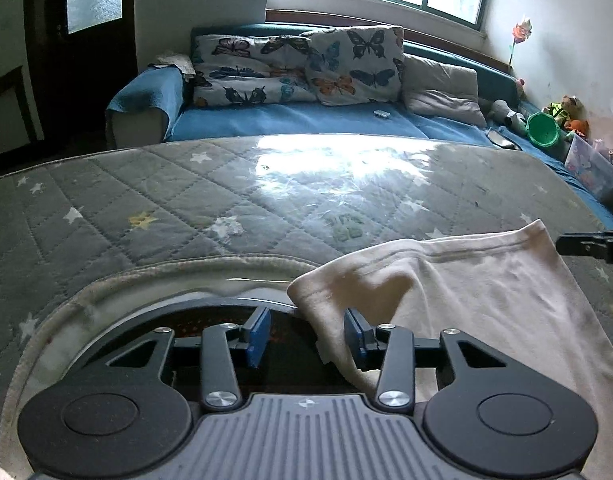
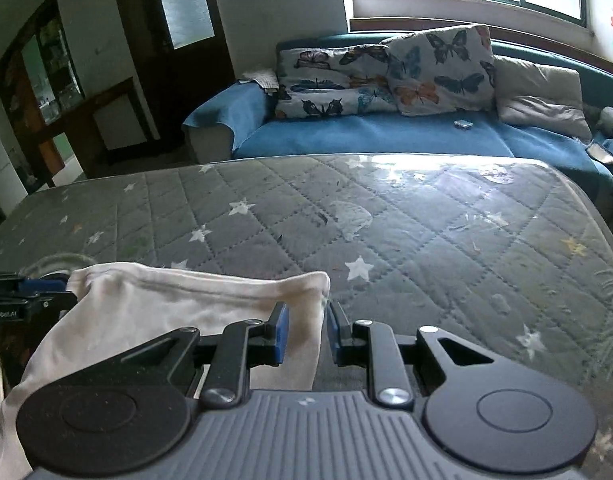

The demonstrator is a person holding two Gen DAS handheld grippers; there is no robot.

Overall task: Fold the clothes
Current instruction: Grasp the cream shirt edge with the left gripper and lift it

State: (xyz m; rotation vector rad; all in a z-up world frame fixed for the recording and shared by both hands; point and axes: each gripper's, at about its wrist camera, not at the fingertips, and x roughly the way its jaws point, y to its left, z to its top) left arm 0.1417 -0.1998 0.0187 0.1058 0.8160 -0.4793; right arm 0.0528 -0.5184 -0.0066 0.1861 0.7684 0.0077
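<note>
left view / garment: cream garment (image 1: pixel 486 300) draped from 12 to 4 o'clock of the left gripper (image 1: pixel 308 334), hemmed edge running across toward the right gripper (image 1: pixel 594 246) at 2 o'clock
left view / fingers: blue fingers (image 1: pixel 258 336) part-way apart, folded corner lies against the right-hand pad only, gap on the other side, so not clamped
left view / surface: grey star-quilted mattress (image 1: pixel 166 200) under everything, pale rimmed cloth (image 1: pixel 106 292) at 9 o'clock
right view / garment: same garment (image 2: pixel 166 304) stretches from 12 to 9 o'clock, long axis left-right, far end at the left gripper (image 2: pixel 34 292)
right view / fingers: right gripper (image 2: pixel 306 330) narrow, fabric corner between the fingers (image 2: pixel 280 334), looks pinched, held
key relation: hem spans both grippers; right one has its corner, left corner loose
judgement: left needs a re-grip before the fold goes over
</note>
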